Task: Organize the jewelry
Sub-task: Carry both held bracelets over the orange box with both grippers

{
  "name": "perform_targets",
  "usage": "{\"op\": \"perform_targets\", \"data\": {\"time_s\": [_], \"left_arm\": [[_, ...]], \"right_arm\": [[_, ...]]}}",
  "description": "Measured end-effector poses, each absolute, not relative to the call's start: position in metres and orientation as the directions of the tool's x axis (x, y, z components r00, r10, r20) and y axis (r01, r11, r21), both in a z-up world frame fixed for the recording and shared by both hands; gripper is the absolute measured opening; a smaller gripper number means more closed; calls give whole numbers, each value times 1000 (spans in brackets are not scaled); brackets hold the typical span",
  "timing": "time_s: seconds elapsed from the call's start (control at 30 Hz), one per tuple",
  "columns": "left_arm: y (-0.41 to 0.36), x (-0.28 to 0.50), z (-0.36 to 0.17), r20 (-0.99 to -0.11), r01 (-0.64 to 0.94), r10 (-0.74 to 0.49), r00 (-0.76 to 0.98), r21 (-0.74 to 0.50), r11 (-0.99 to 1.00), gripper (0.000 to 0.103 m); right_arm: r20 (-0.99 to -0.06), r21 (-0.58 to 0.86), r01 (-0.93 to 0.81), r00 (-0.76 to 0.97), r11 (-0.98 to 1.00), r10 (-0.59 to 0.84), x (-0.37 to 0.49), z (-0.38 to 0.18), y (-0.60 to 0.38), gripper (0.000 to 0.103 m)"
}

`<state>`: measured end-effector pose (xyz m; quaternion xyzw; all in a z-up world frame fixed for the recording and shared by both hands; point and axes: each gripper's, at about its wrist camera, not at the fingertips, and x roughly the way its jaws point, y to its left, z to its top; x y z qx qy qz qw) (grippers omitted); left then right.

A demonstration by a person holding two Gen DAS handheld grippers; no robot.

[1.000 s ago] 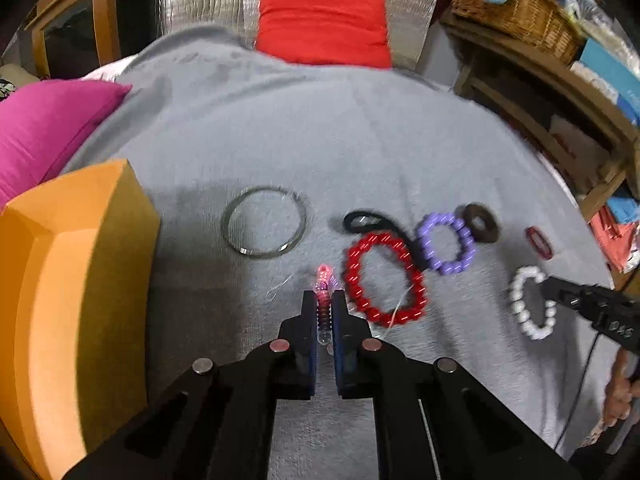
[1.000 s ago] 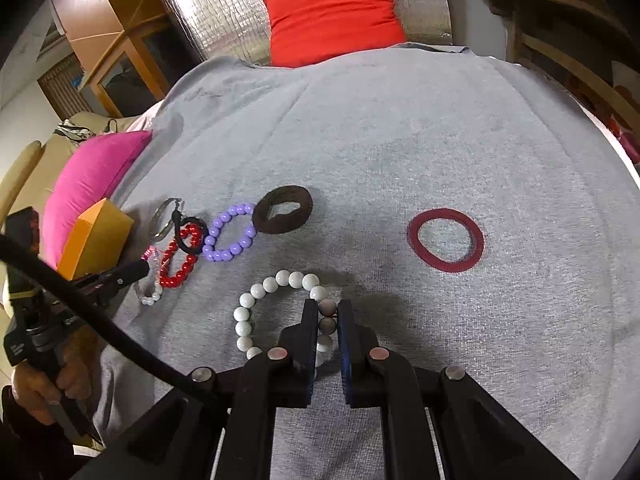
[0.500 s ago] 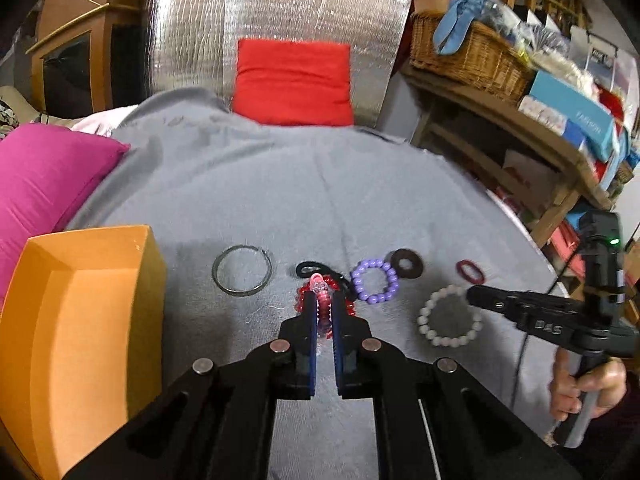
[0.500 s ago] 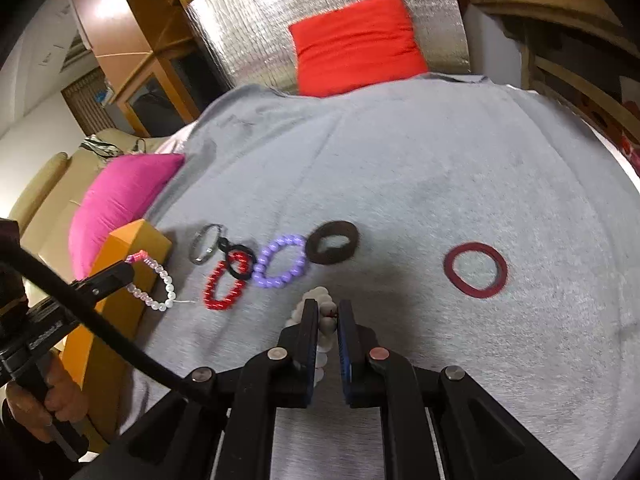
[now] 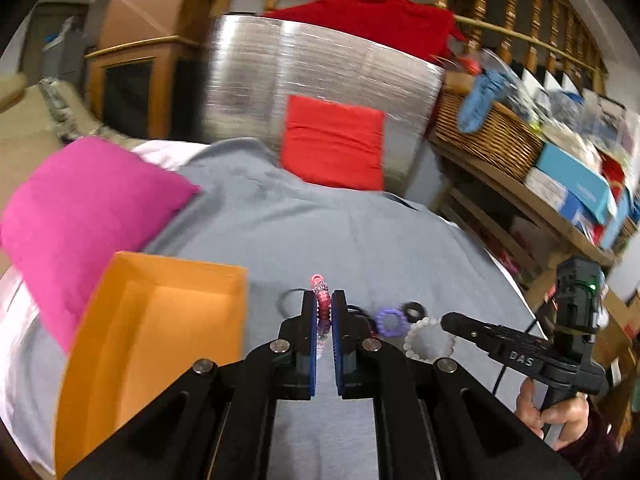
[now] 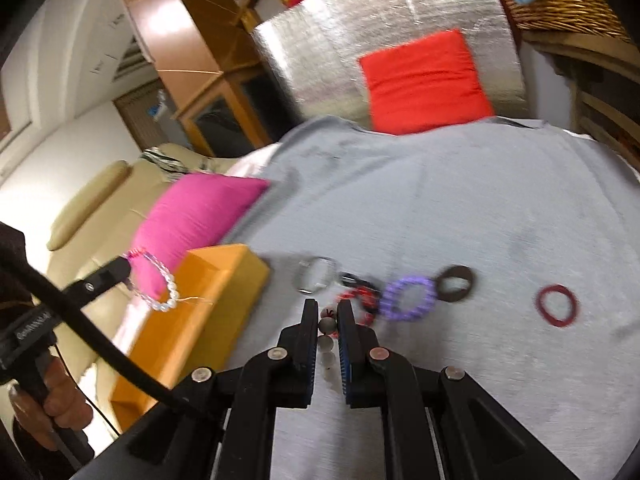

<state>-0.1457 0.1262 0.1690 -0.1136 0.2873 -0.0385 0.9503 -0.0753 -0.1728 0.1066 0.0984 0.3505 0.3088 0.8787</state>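
Note:
My left gripper (image 5: 324, 300) is shut on a pink and clear bead bracelet (image 5: 322, 308), held high above the grey cloth, right of the open orange box (image 5: 160, 320). In the right wrist view that bracelet (image 6: 156, 280) hangs from the left gripper (image 6: 124, 270) beside the box (image 6: 208, 300). My right gripper (image 6: 329, 312) is shut on a white pearl bracelet (image 6: 326, 326), lifted off the cloth; it shows in the left wrist view (image 5: 424, 338). A purple bracelet (image 6: 408, 298), red bead bracelet (image 6: 360, 296), brown ring (image 6: 456, 283), red ring (image 6: 558, 305), metal bangle (image 6: 316, 274) and black ring (image 6: 352, 280) lie on the cloth.
A pink pillow (image 5: 80, 208) lies left of the box. A red cushion (image 5: 334, 146) leans on a silver panel at the back. Wooden shelves with a wicker basket (image 5: 488, 136) and boxes stand on the right.
Both grippers have risen well above the cloth with their bracelets. The left one has moved toward the orange box; the white pearl bracelet has left the cloth.

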Motion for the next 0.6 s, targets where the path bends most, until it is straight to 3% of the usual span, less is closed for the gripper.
{"op": "perform_targets", "data": {"time_s": [0.37, 0.47, 0.6], "left_arm": [[236, -106, 123, -658, -284, 44, 752, -263, 922, 7], [262, -91, 100, -674, -312, 7, 739, -332, 890, 7], [278, -69, 79, -721, -364, 46, 691, -292, 885, 7]], "right_arm": [[-505, 451, -604, 434, 657, 746, -66, 122, -59, 11], [-528, 416, -638, 410, 648, 744, -58, 122, -17, 11], [-583, 413, -644, 357, 644, 730, -38, 111, 36, 11]]}}
